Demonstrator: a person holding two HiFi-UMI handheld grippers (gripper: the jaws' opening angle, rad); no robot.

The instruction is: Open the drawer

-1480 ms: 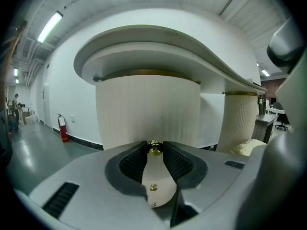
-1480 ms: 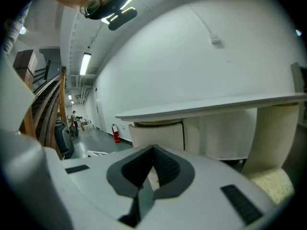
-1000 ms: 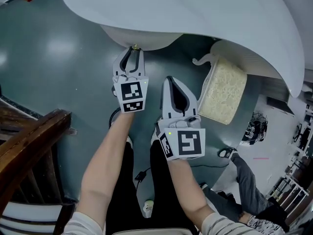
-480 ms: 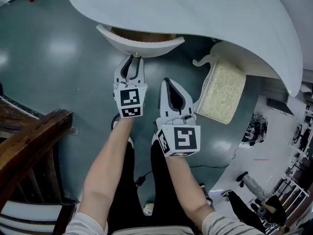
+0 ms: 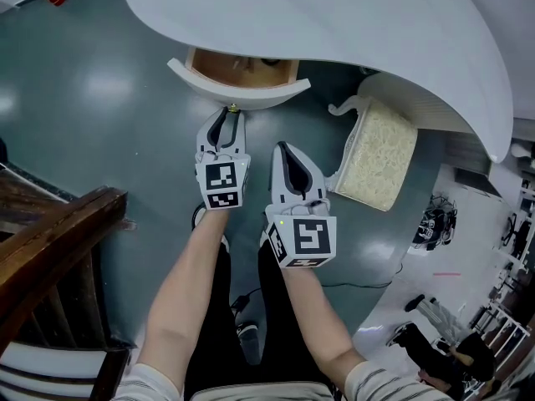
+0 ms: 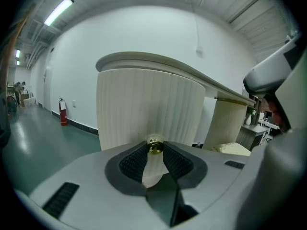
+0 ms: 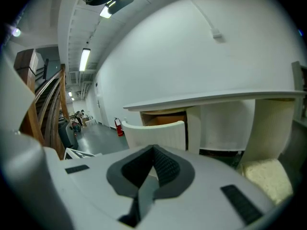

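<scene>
Our right gripper point(image 5: 285, 150) hangs idle, fingers together. We clamp the fingers of our left gripper point(image 5: 230, 115) on the brass knob point(image 6: 154, 146) of the drawer point(image 5: 242, 96), which sits partly out beneath the white surface point(image 5: 334, 23). An off-axis pull may slip the small knob free.

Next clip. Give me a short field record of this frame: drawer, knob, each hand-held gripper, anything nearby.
drawer: partly open under the white tabletop, wooden inside showing
knob: brass, on the curved drawer front
left hand-held gripper: jaws closed on the knob
right hand-held gripper: jaws together, nothing between them, beside the left one, not touching the drawer
nearby: cream cushioned seat to the right of the drawer
</scene>
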